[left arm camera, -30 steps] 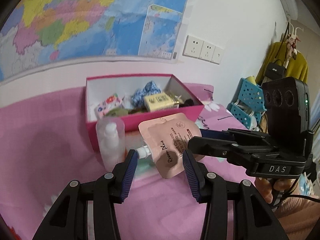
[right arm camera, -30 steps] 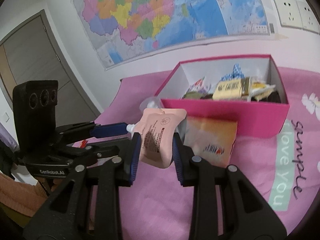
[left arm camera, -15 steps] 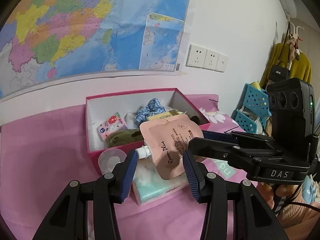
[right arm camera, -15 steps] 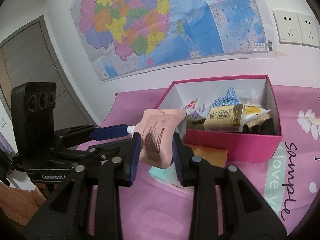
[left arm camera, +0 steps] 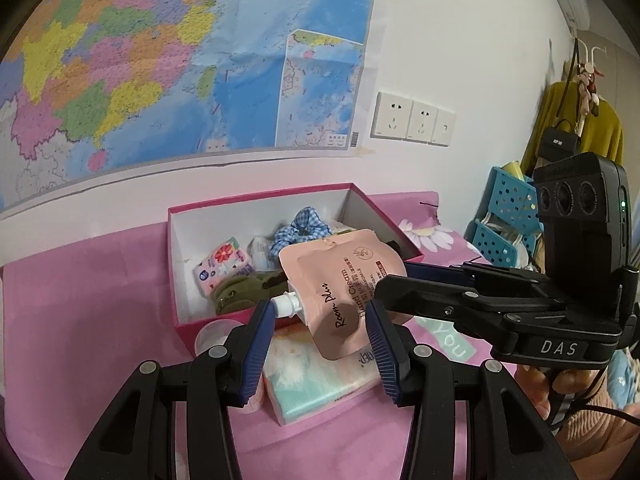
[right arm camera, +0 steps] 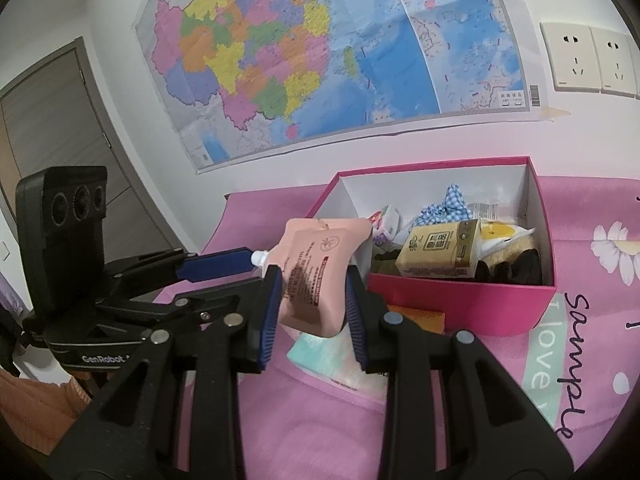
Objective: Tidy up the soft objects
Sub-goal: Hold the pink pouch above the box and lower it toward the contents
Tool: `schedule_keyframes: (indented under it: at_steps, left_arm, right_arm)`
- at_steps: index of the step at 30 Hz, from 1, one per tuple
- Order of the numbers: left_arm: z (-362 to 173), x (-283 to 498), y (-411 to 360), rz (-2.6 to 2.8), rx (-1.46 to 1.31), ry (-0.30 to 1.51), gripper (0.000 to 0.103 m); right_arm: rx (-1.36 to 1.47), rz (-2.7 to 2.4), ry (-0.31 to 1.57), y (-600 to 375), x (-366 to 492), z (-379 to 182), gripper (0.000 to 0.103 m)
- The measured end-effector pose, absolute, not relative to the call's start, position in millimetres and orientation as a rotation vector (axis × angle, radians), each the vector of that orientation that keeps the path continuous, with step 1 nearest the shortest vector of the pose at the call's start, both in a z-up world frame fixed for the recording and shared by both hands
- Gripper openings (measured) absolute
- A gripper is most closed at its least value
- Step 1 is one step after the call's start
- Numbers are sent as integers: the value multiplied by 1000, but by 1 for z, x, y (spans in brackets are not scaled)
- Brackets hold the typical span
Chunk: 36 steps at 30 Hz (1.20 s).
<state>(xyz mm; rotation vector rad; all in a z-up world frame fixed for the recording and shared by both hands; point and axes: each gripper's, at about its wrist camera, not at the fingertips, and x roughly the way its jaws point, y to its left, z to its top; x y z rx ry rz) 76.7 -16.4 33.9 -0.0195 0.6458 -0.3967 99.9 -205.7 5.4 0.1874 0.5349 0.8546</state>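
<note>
- Salmon-pink soft plastic spout pouch [right arm camera: 316, 276], lettered "Hand Cream", white nozzle pointing left: was pinched across its body between the blue pads of the right gripper [right arm camera: 310, 300] and held in the air, at the near left corner of the box.
- Left gripper [left arm camera: 320, 330]: jaws were partly spread; the pouch was seen between them, but no pad was seen pressing on it, and whether the nozzle was touched could not be told.
- Magenta cardboard box, white inside [left arm camera: 224, 322]: was filled with a blue gingham scrunchie [left arm camera: 302, 228], a floral tissue packet [left arm camera: 224, 262], a green plush [left arm camera: 240, 290] and a yellow-brown carton [right arm camera: 440, 250].
- Change over the last second: the pouch was carried up from low in front of the near wall to rim height; the box interior came into fuller view.
- Mint and peach soft tissue pack [left arm camera: 320, 380]: lay on the pink cloth [left arm camera: 80, 288] near the box, below the pouch.
- Judgement: lifting was done; the pouch was judged ready to be carried over the rim and released inside.
</note>
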Motion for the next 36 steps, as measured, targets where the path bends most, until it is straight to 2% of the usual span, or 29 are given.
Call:
schedule_keyframes:
  at_steps: [36]
  left_arm:
    - [37, 90, -16, -385, -10, 640, 47]
  right_arm:
    - [201, 852, 531, -206, 115, 7, 34]
